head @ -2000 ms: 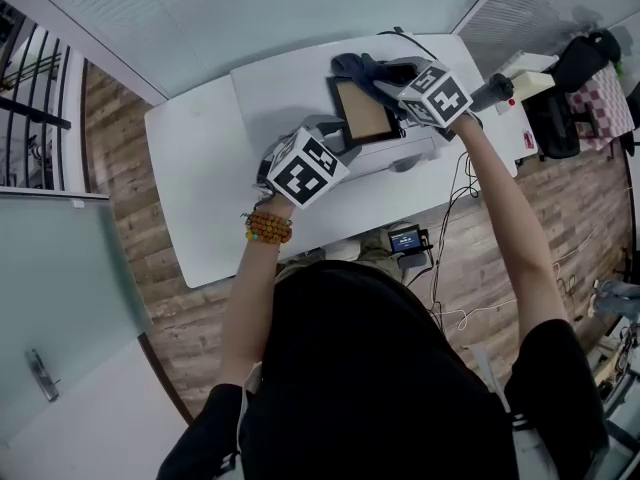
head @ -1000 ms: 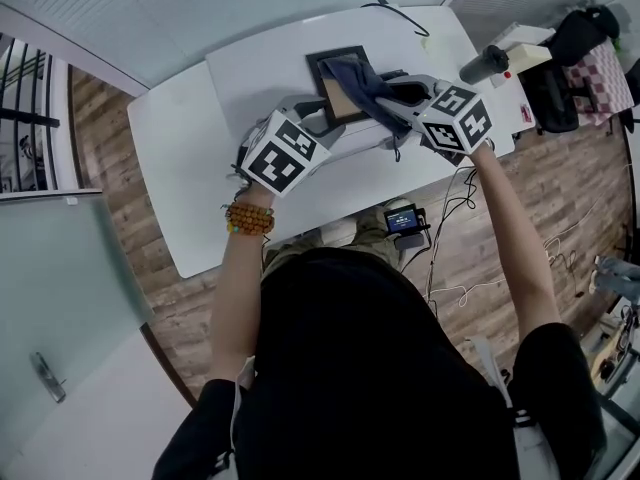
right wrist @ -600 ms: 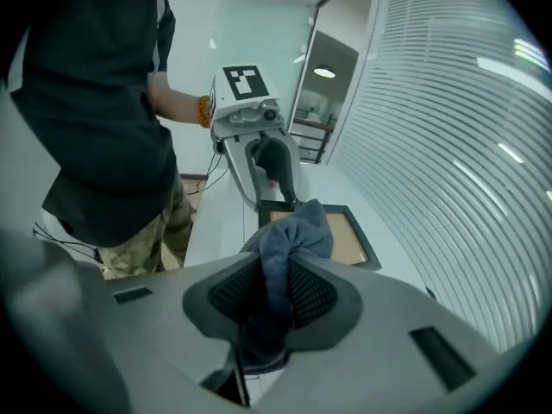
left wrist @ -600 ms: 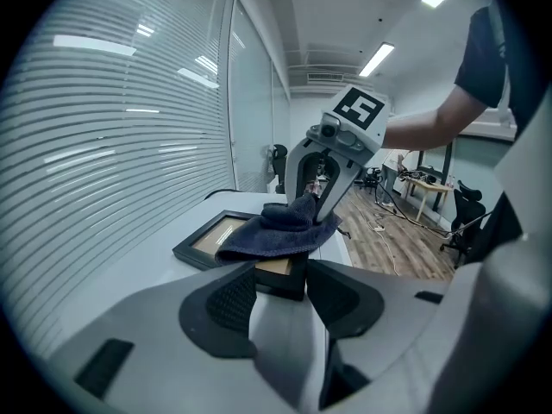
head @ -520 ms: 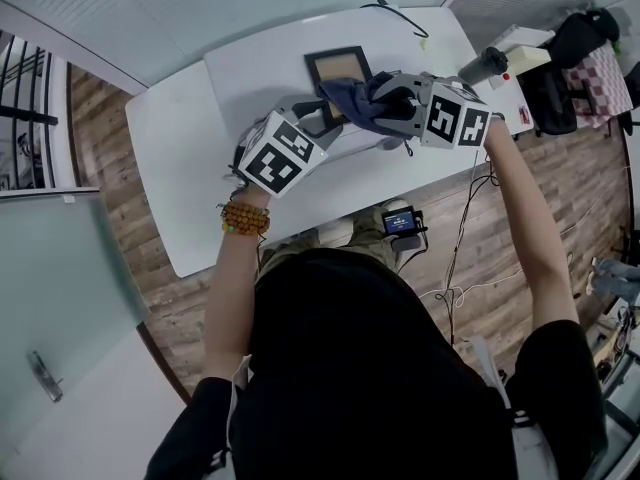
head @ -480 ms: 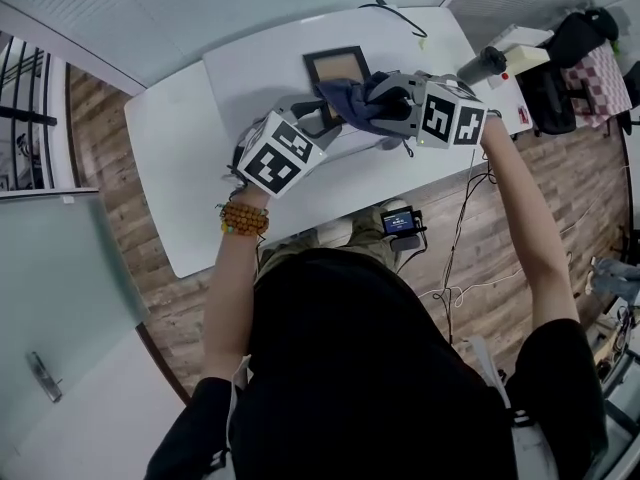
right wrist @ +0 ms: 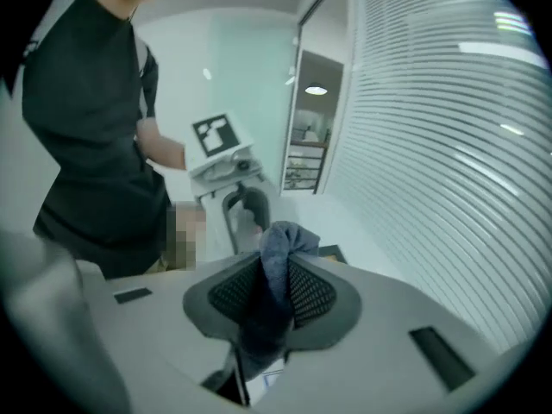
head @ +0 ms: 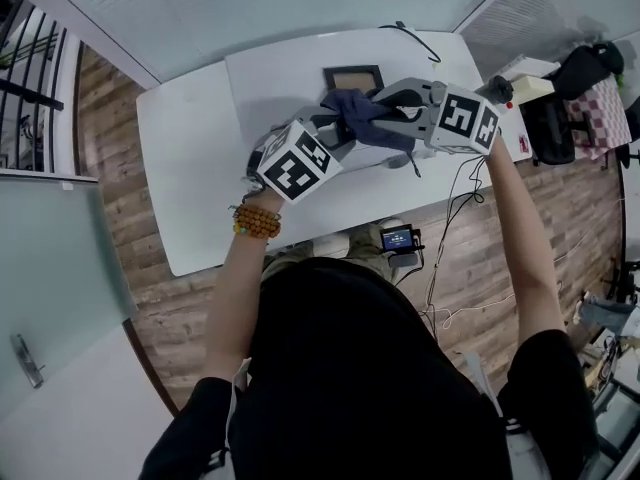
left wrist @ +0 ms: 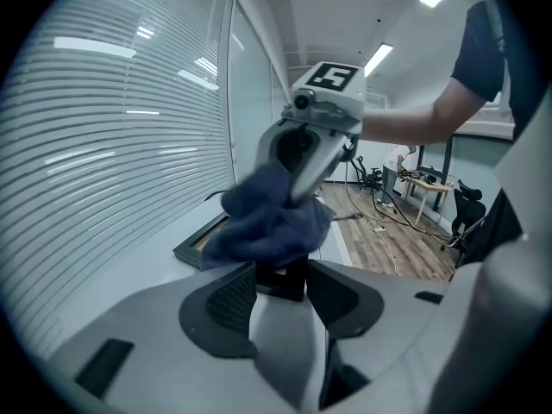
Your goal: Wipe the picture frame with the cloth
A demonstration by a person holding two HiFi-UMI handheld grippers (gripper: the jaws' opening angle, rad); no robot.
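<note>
A black picture frame [head: 352,75] with a tan middle lies on the white table [head: 200,168]. My left gripper [head: 335,131] is shut on its near edge; in the left gripper view the dark frame corner [left wrist: 285,280] sits between the pads. My right gripper [head: 378,108] comes in from the right, shut on a dark blue cloth [head: 356,108]. The bunched cloth [left wrist: 267,222] hangs over the frame's near part and hides it there. In the right gripper view the cloth [right wrist: 278,257] stands pinched between the ribbed pads, with the left gripper [right wrist: 241,210] beyond.
A black cable [head: 412,36] lies at the table's far edge. A dark cylinder [head: 500,89] and a white box [head: 527,80] stand at the table's right end. A small screen device [head: 404,237] sits below the near edge. Window blinds run behind the table.
The right gripper has rolled and drawn the cloth from the middle of the picture toward the frame's near edge, lifting a little. The left gripper has kept its hold and place.
</note>
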